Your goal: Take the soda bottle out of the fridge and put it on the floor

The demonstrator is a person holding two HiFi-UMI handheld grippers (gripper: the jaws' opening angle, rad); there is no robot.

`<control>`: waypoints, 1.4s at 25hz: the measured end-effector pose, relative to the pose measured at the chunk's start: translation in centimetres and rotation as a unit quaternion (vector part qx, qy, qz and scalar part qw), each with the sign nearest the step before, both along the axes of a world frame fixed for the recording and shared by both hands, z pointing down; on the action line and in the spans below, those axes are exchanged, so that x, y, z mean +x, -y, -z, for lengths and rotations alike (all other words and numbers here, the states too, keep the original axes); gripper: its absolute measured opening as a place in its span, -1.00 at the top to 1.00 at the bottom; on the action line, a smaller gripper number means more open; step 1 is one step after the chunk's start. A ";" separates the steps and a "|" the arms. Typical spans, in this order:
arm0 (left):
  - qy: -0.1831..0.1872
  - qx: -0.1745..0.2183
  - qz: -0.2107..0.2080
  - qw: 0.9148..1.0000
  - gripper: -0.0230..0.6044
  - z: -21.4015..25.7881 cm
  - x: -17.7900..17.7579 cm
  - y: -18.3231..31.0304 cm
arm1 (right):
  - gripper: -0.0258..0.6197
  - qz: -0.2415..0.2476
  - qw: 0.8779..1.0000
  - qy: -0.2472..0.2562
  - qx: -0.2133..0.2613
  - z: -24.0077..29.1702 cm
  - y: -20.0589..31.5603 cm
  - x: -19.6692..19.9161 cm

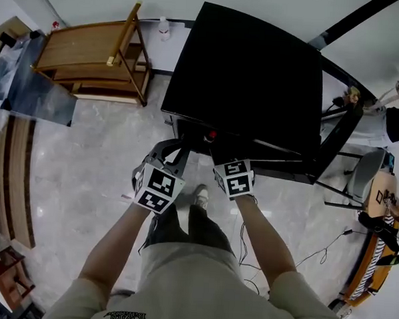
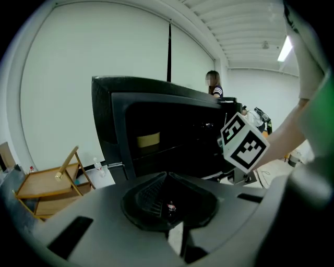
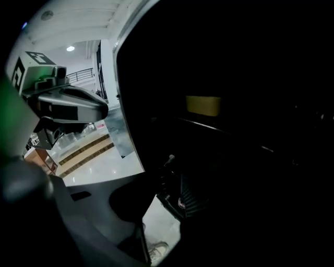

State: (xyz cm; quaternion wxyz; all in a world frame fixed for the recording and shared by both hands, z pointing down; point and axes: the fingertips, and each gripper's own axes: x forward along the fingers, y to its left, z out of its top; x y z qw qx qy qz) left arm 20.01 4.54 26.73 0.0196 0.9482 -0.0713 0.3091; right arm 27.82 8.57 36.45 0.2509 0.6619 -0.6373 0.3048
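Head view, two claws point(image 1: 165, 152) point(image 1: 223, 157), one fridge point(image 1: 250, 78)

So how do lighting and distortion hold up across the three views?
Head view: even light, the fridge a featureless black slab, edges bowed. Left gripper view: bright wall, fridge interior murky, heavy fisheye vignette. Right gripper view: badly underexposed, nearly all black beyond the lit floor.

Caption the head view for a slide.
Person facing the black fridge, left gripper and right gripper held at its front, over pale floor.
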 end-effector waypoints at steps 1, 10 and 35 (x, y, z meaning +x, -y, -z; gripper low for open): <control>0.002 -0.002 0.002 1.000 0.90 -0.7 0.1 0.3 | 0.55 -0.004 1.000 0.007 -0.005 -0.9 0.4 0.0; 0.015 -0.031 0.017 0.999 0.90 -7.0 -0.1 1.1 | 0.49 -0.027 0.999 0.014 -0.043 -8.1 2.6 0.9; 0.033 -0.053 0.023 0.998 0.89 -19.3 0.6 0.9 | 0.41 -0.079 0.994 0.011 -0.068 -23.2 4.4 5.8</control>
